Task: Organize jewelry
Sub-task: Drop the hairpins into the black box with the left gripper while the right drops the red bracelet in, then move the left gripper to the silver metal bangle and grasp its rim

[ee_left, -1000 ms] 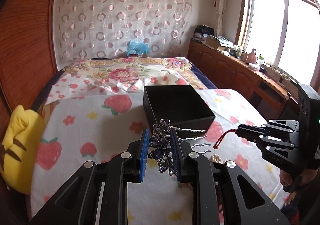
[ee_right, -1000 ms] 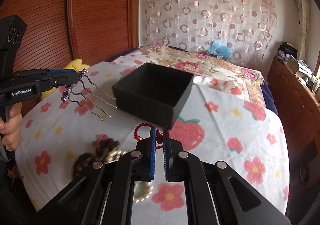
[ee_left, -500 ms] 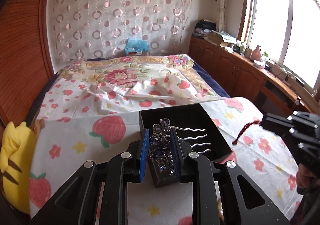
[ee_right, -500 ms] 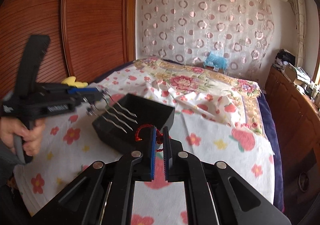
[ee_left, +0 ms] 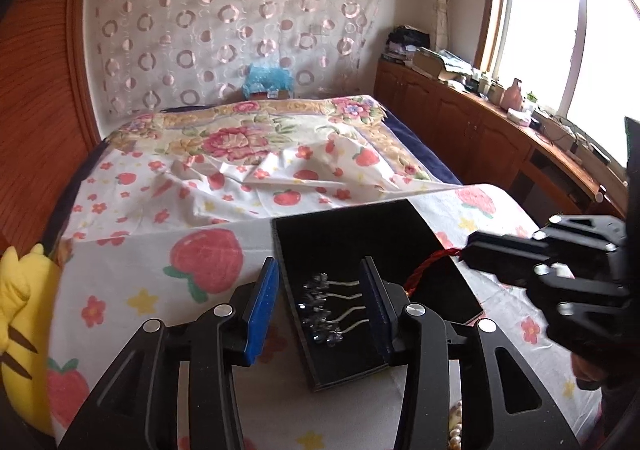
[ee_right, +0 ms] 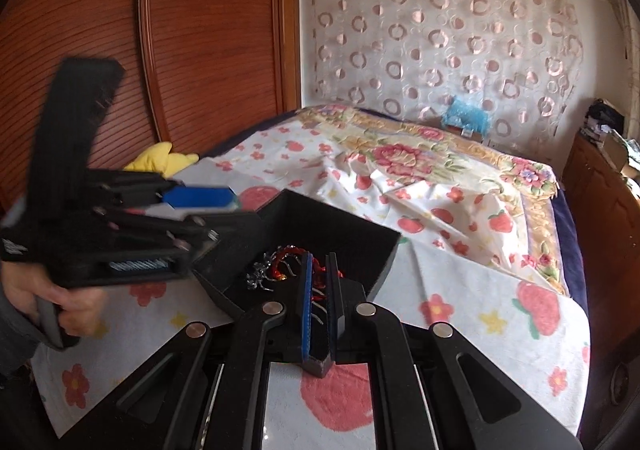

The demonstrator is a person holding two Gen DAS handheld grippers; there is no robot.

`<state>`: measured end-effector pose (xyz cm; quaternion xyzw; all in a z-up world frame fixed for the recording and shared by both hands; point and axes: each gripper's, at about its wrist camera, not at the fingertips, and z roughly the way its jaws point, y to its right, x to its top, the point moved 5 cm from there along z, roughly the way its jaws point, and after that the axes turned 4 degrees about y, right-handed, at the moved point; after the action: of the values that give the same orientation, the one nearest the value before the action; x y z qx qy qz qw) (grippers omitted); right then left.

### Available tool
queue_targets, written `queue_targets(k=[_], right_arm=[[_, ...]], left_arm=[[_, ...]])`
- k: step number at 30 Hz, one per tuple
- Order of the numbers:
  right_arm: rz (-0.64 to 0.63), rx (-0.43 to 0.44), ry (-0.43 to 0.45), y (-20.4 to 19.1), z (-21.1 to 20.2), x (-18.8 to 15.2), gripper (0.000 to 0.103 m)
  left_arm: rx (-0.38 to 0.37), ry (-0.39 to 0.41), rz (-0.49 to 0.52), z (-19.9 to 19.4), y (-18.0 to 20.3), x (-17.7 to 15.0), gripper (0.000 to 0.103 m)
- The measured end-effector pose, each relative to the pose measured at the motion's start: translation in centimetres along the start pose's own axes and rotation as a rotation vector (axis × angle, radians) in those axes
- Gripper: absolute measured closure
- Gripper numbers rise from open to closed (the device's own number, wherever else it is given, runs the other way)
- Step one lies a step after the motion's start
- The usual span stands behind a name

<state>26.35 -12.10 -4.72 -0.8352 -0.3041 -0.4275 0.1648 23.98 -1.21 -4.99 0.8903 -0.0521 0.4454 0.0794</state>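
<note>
Hairpin (ee_left: 326, 306) is seen lying inside the black box (ee_left: 352, 234) at lower centre of the left view, between the left gripper (ee_left: 320, 308) fingers, which have just been opening and stand apart. The red cord bracelet (ee_right: 288, 262) is clamped in the closed right gripper (ee_right: 319, 290) above the box; it should be lowered well inside before release. No readable writing can be made out, perhaps through blur.
</note>
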Motion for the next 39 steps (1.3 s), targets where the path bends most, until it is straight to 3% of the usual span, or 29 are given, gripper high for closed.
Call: queue_targets(k=[11,13,16,23,26,39], right_arm=[[0.011,-0.021,-0.066,-0.5,2.8,-1.1,0.093],[0.014,-0.040,-0.057,-0.2,2.6,-1.0,0.086],[0.020,-0.068,-0.029,0.3,1.9,-1.0,0.062],[0.042,-0.083,-0.004,0.4,-0.6,-1.7,0.062],[0.052,-0.091,-0.005,-0.1,-2.1,-3.1,0.062],[0.147,-0.137,-0.059,-1.9,-6.5,-11.0,0.062]], left_arm=[[0.050,-0.001,-0.041,-2.5,-2.7,-1.8,0.062],[0.053,-0.008,-0.046,-2.9,-2.8,-2.4,0.062],[0.057,-0.014,-0.045,-3.4,-2.6,-3.2,0.062],[0.063,-0.018,-0.040,-4.8,-2.0,-4.9,0.062],[0.057,-0.013,-0.037,-5.5,-1.6,-5.4,0.052],[0.000,-0.017,0.012,-8.6,1.9,-9.0,0.049]])
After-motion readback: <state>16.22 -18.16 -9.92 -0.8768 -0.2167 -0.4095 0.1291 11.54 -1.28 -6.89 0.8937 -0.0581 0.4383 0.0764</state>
